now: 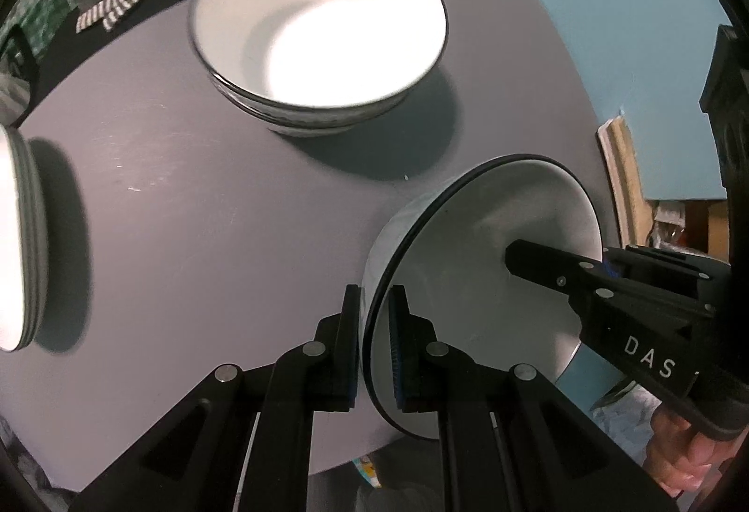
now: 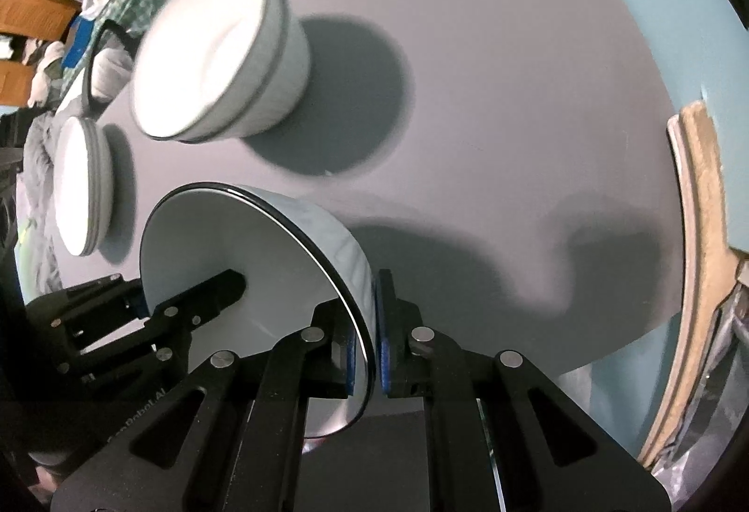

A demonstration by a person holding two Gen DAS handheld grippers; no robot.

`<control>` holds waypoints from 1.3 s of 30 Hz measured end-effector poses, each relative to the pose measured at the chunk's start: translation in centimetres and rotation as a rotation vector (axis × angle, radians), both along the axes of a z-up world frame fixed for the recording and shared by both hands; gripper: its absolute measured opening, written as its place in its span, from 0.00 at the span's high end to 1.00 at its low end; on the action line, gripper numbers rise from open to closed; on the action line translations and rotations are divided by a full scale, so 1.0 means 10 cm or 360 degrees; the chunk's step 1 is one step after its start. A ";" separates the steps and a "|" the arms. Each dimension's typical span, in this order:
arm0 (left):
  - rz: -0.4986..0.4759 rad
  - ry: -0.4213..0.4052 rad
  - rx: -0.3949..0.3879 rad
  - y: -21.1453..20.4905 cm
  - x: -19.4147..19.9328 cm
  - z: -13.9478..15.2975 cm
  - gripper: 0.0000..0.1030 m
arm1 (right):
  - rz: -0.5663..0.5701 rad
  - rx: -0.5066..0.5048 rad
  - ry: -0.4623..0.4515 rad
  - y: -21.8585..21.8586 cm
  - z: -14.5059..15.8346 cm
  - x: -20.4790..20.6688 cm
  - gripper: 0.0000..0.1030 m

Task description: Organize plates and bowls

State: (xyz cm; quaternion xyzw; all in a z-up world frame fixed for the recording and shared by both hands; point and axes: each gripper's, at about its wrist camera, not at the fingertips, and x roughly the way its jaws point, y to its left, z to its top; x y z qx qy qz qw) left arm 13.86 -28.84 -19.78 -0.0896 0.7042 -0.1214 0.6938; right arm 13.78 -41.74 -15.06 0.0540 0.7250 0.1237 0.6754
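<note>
Both grippers had the same bowl [image 1: 473, 278] by opposite sides of its rim. The left gripper [image 1: 374, 343] was pinched narrow on the near rim, one finger outside the wall and one inside; the right gripper [image 2: 370, 338] held the rim the same way, its jaws also narrow on the wall. The bowl hung above the near edge of the table [image 1: 210, 207], tipped so its mouth faced sideways.

The step in hand looked like carrying it to the stack. To do that well, I judged, both hands should travel together, level the bowl first, and lower it centred into the top bowl before either grip eased.

From left to right: the plates [image 1: 18, 240] sat stacked at the far left, nothing on them; the bowl stack [image 1: 323, 39] stood mid-table, its top bowl empty; the held bowl was empty too.
</note>
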 end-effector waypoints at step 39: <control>0.0100 -0.0179 0.0174 0.73 1.29 0.31 0.90 | 0.0036 0.0045 -0.0035 0.63 -0.01 0.87 0.92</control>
